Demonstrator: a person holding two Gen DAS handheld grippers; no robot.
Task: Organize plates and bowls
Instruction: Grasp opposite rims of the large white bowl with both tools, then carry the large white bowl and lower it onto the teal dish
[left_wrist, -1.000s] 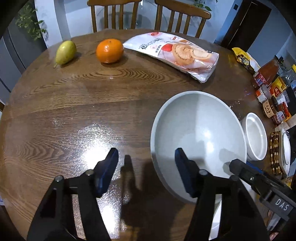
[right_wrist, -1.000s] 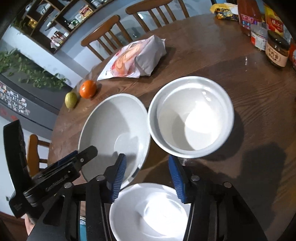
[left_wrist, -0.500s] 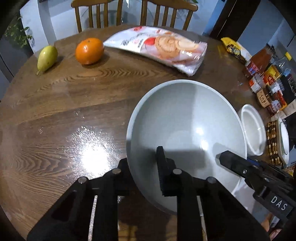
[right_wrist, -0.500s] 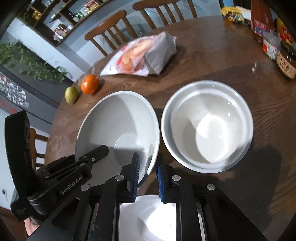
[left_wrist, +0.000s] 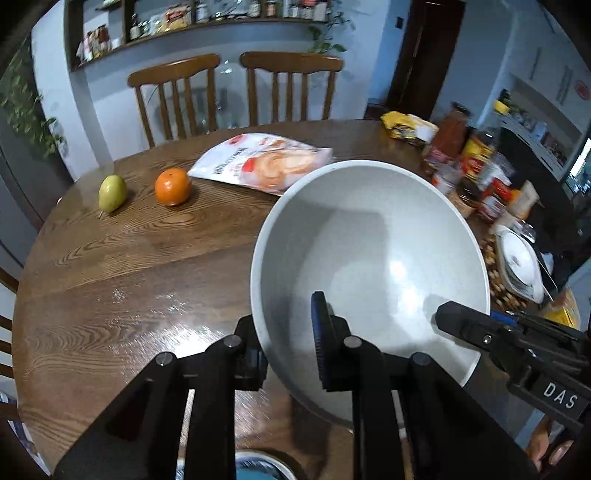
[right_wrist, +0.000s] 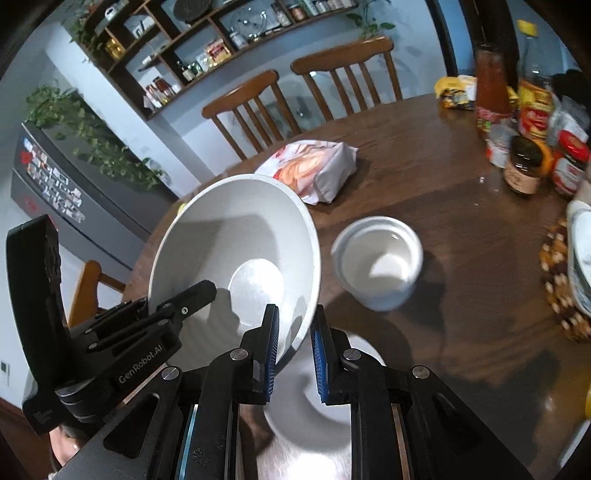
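Home dining room. Round wooden table (left_wrist: 122, 258) with two slat-back wooden chairs (left_wrist: 236, 92) pulled up behind it. Wall shelf (left_wrist: 207, 22) above the chairs loaded with jars and packets, trailing green plants (right_wrist: 92, 136) at the side, dark fridge (right_wrist: 44, 184) covered in magnets and photos. Table clutter is household food: pear (left_wrist: 112, 187), orange (left_wrist: 172, 186), bagged snack (left_wrist: 266, 164), cluster of sauce jars and bottles (right_wrist: 528, 129) at the far edge. Blue-grey painted walls, dark doorway (left_wrist: 424, 55) behind the table
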